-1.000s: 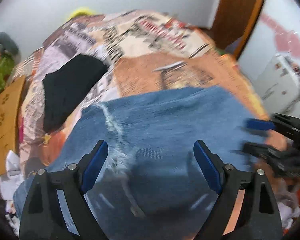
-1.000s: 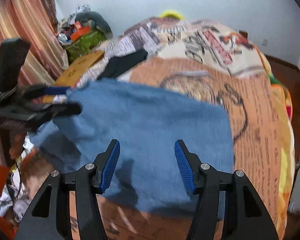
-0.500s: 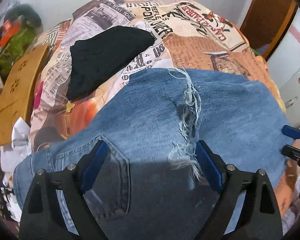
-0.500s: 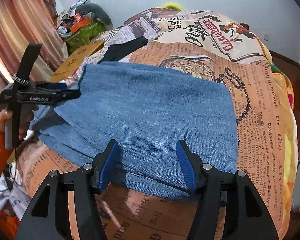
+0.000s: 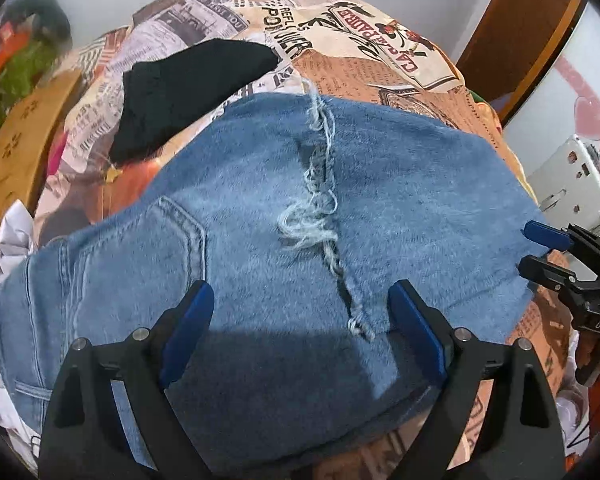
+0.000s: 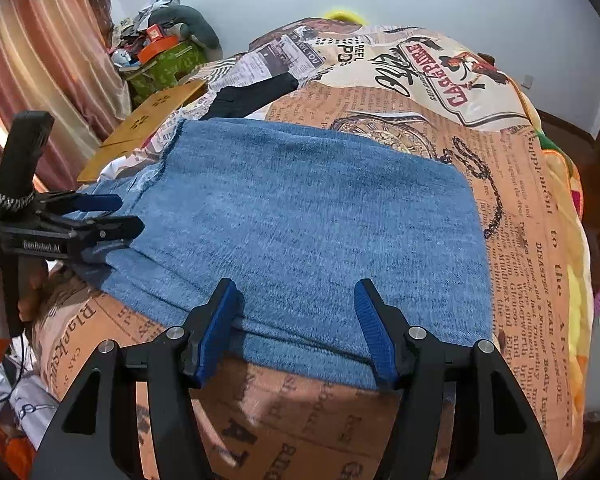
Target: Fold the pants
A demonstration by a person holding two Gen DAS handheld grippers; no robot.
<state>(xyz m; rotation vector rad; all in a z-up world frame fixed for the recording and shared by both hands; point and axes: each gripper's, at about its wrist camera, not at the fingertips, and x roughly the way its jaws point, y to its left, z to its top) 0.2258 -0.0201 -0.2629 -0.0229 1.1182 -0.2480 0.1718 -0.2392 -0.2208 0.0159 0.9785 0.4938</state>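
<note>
At the left edge of the bed [image 6: 532,208], the wooden board [image 6: 148,120] leans just beside the printed newspaper-pattern blanket [image 5: 356,32], and white crumpled cloth [image 5: 14,232] lies below it. Further in, toward the far left part of the bed, a black garment [image 5: 188,88] lies flat on the blanket, its near corner close to the pants but, as far as the left wrist view shows, just apart from them.

The blue denim pants [image 5: 260,248] are spread across the near half of the bed, folded into a broad panel. In the left wrist view the waistband and a back pocket [image 5: 172,248] sit at the left, and a frayed hem [image 5: 320,200] runs across the middle of the cloth toward the near edge.

The left gripper [image 5: 300,320] hovers over the near part of the denim, fingers spread wide with nothing between them. Whether its tips touch the fabric is hard to judge from this angle.

To the right, the right gripper [image 6: 296,320] sits at the near edge of the pants, fingers released and set apart, the folded denim edge lying between the pads [image 6: 374,332]. The blanket's orange printed section shows bare along the right edge of the bed.
</note>
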